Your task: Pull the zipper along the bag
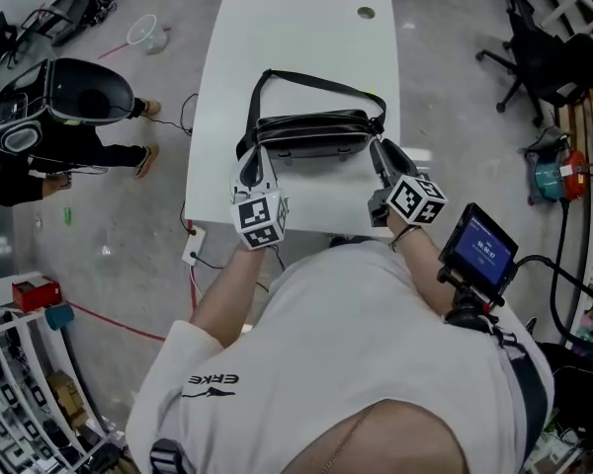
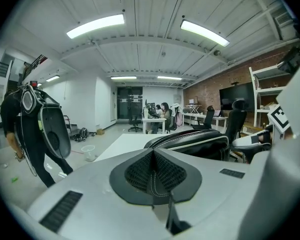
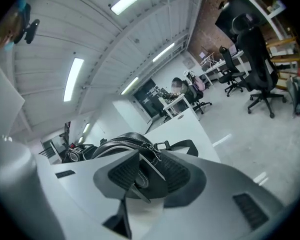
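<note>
Black leather shoulder bag (image 1: 311, 134) lies on the white rectangular table (image 1: 296, 47), long axis left to right. Left gripper (image 1: 254, 164) clamps stitched leather (image 2: 154, 184) at its left end. Right gripper (image 1: 381, 158), jaws wide, straddles a stitched tab (image 3: 140, 176) at the right end, probably the zipper pull.

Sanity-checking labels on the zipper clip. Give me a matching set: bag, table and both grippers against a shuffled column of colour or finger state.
1. bag
2. table
3. left gripper
4. right gripper

A. fingers apart
B. white
C. fingers closed on the bag's stitched end
D. black, lying on the table

Pairs: 1-D, 2-B, 3-C, 4-A
</note>
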`<act>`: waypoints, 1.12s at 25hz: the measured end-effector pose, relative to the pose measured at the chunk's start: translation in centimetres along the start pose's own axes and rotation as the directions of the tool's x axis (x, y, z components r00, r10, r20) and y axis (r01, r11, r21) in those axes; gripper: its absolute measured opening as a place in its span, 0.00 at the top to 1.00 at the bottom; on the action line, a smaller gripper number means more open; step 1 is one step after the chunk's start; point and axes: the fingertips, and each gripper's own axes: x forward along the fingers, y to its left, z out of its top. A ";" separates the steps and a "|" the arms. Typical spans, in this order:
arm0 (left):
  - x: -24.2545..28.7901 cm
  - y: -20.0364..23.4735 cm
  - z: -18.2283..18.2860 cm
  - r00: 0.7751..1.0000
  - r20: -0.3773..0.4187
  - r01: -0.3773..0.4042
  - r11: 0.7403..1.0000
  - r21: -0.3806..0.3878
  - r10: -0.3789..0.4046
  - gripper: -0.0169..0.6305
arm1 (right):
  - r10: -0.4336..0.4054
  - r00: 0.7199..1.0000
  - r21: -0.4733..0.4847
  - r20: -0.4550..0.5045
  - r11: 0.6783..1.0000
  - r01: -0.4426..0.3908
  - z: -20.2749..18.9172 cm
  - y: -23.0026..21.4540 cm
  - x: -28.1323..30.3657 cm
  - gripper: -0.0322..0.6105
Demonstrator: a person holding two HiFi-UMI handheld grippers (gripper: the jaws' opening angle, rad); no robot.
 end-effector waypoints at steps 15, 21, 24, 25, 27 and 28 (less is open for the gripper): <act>1.4 0.8 1.1 1.000 -0.009 -0.007 0.999 0.031 0.007 0.97 | 0.065 0.997 0.253 0.047 0.965 -0.075 -0.2 -1.7 1.3 0.73; 2.1 0.4 1.0 1.000 -0.014 0.011 0.999 0.044 -0.010 0.97 | 0.089 0.994 0.295 0.057 0.950 -0.102 -0.1 -1.7 1.6 0.73; 2.5 0.0 1.0 1.000 -0.011 0.021 0.999 0.049 -0.021 0.97 | 0.074 0.996 0.286 0.059 0.954 -0.087 0.4 -1.9 1.2 0.88; 2.6 -0.1 1.0 1.000 -0.011 0.024 0.998 0.050 -0.024 0.97 | 0.072 0.995 0.282 0.062 0.955 -0.087 0.5 -1.9 1.2 0.89; 2.9 -0.1 0.9 1.000 -0.012 0.029 0.998 0.052 -0.029 0.97 | 0.071 0.995 0.272 0.064 0.958 -0.086 0.7 -1.8 1.2 0.91; 3.0 -0.1 0.9 0.999 -0.012 0.032 0.998 0.054 -0.031 0.97 | 0.069 0.996 0.262 0.063 0.962 -0.083 0.8 -1.7 1.2 0.92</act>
